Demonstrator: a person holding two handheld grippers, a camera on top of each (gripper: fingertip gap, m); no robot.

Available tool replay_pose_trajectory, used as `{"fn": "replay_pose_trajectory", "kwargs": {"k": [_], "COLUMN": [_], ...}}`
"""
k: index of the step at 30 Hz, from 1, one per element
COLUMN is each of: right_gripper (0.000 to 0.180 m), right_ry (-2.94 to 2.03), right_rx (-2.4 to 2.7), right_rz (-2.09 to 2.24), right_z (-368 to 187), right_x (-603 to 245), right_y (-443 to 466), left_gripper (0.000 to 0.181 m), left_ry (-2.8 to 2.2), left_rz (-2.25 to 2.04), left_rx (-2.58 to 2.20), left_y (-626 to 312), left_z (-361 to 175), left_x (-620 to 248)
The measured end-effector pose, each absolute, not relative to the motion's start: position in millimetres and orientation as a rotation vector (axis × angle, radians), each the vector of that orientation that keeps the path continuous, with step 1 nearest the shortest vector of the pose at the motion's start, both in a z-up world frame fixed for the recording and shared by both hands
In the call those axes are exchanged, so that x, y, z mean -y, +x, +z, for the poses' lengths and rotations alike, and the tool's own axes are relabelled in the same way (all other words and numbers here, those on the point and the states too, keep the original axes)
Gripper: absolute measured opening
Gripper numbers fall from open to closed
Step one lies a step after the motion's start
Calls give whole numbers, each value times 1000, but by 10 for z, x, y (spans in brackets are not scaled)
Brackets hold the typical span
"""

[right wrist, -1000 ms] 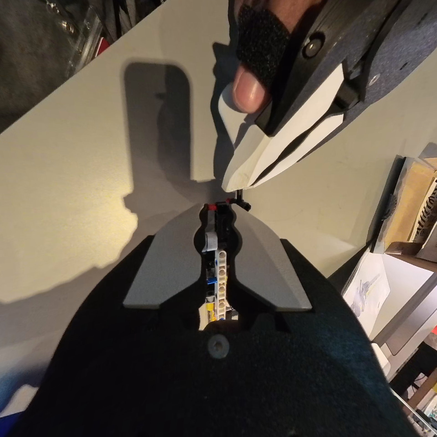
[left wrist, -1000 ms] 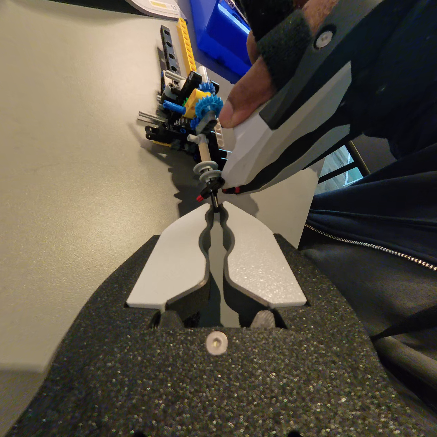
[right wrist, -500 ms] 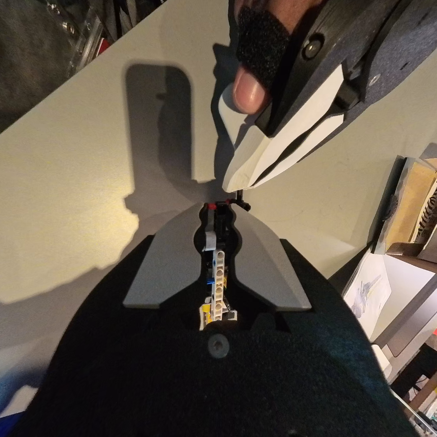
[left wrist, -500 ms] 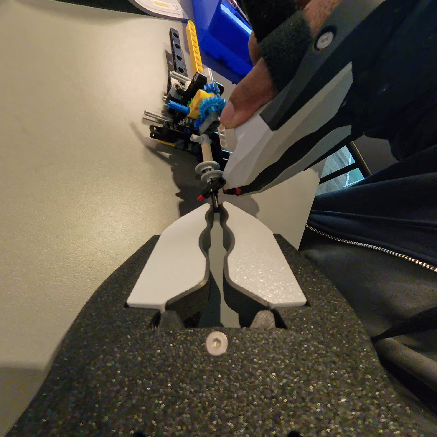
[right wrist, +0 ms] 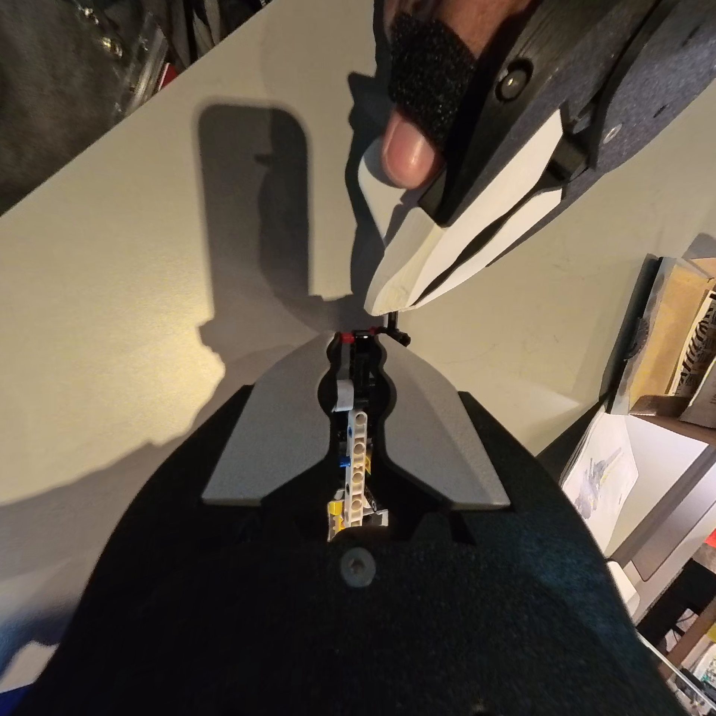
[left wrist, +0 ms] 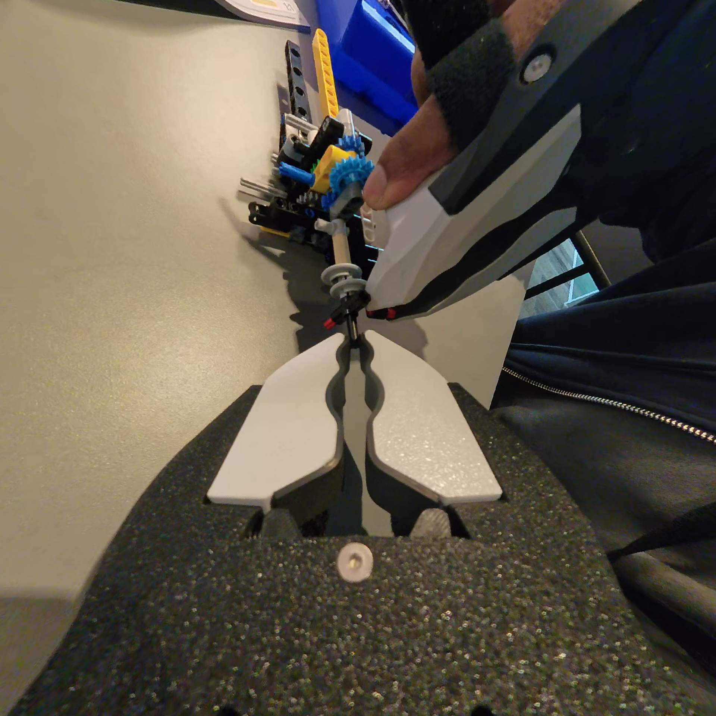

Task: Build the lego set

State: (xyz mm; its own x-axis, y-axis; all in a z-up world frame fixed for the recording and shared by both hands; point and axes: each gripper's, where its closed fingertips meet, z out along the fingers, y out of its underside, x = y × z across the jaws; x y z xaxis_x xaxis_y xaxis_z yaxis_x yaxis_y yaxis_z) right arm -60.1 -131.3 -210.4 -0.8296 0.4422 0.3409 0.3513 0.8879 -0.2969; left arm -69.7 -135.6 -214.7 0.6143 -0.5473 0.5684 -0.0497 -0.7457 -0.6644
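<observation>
The lego model (left wrist: 325, 182), with blue gears, yellow and black beams and a tan axle with grey bushes, stretches away over the table (left wrist: 116, 271). My right gripper (left wrist: 381, 312) comes in from the upper right and is shut on the model's near end, a black part with red pins. In the right wrist view my right gripper (right wrist: 358, 341) holds that part, with the model's white beam (right wrist: 358, 457) running back between the fingers. My left gripper (left wrist: 354, 339) is shut on a thin black pin (left wrist: 351, 327) that touches that end. It also shows in the right wrist view (right wrist: 391, 308).
A blue bin (left wrist: 372, 77), a loose yellow beam (left wrist: 325, 73) and a black beam (left wrist: 296, 85) lie at the far side. A paper booklet (left wrist: 263, 7) is at the top edge. A person's dark jacket (left wrist: 620, 368) is at the right. Shelves with papers (right wrist: 678, 329) stand beyond the table edge. Only a small space, under 4 cm, lies between the two pairs of fingers.
The model's far end has shifted slightly to the right in the left wrist view. Both grippers stay shut and tip to tip.
</observation>
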Motion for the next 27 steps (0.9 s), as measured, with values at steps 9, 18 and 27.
{"fn": "replay_pose_trajectory", "kwargs": {"k": [9, 18, 27], "right_gripper": [32, 47, 48], "right_ry": [-604, -704, -721], "right_rx": [2578, 2380, 2364], "right_rz": [238, 291, 287], "right_z": [-2045, -1890, -2025], "right_x": [1299, 1320, 1427], "right_y": [-568, -643, -729], "left_gripper": [5, 13, 21], "left_ry": [-2222, -2209, -2215], "left_rz": [-1081, -1094, -1079], "left_rx": [-468, -483, -457], "left_y": [-693, -686, -765], "left_z": [-2137, -2117, -2123], "left_x": [1355, 1371, 1419]}}
